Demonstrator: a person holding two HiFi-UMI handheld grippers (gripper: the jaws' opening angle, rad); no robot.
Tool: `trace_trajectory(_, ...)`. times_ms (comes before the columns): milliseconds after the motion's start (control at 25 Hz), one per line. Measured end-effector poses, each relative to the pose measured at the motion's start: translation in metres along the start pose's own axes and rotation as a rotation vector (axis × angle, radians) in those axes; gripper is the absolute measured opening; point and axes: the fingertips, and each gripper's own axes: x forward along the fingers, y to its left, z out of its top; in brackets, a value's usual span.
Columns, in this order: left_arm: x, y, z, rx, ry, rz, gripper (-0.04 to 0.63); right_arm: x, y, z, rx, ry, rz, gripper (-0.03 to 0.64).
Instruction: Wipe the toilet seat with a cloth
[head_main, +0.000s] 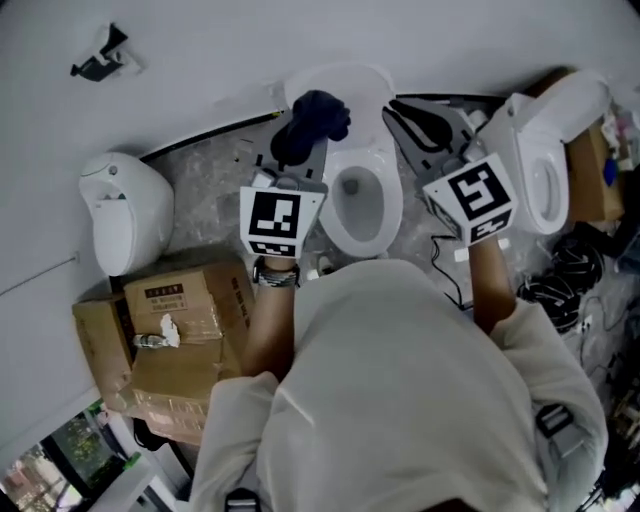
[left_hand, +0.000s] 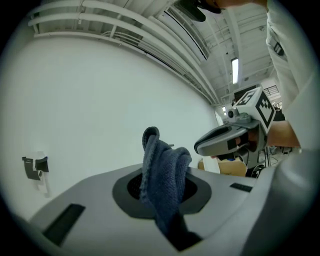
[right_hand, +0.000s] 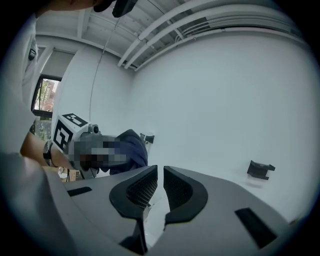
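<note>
Firmly, the left gripper clamps the dark blue cloth over the far left edge of the toilet seat; the right gripper, to its right, is empty, jaws almost closed

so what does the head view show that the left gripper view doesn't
Only the head view: two white toilets, one in the middle and one at right, and the speckled floor. Only the left gripper view: ceiling beams and a lit strip light. Both: the dark blue cloth clamped in the left gripper, the right gripper and the white wall.
</note>
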Motion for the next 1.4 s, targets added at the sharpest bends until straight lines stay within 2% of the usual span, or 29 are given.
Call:
trace_trajectory(120,-0.01,0.011,0.023,0.018,-0.056,0.003,0.049,0.0,0.01,0.013,-0.06,-0.017,0.003,0.055)
trace_trajectory(240,-0.017,0.016,0.041,0.042,-0.096,-0.001,0.049,-0.004,0.015,0.032,-0.065,-0.059,-0.014,0.055)
trace_trajectory(360,-0.021,0.021,0.053,0.057,-0.118,0.002,0.049,-0.009,0.011,0.048,-0.062,-0.095,-0.055,0.043)
trace_trajectory(520,-0.019,0.024,0.061,0.058,-0.144,-0.012,0.049,-0.017,-0.001,0.053,-0.077,-0.084,-0.12,0.029)
trace_trajectory(760,-0.016,0.024,0.058,0.049,-0.139,-0.023,0.049,-0.023,-0.01,0.044,-0.03,-0.071,-0.158,0.029)
trace_trajectory(1080,-0.02,0.01,0.058,0.04,-0.146,-0.059,0.049,-0.031,0.0,0.045,-0.027,-0.082,-0.15,0.029)
trace_trajectory(1400,-0.03,0.006,0.054,0.031,-0.146,-0.077,0.049,-0.038,0.008,0.036,-0.003,-0.048,-0.168,0.029)
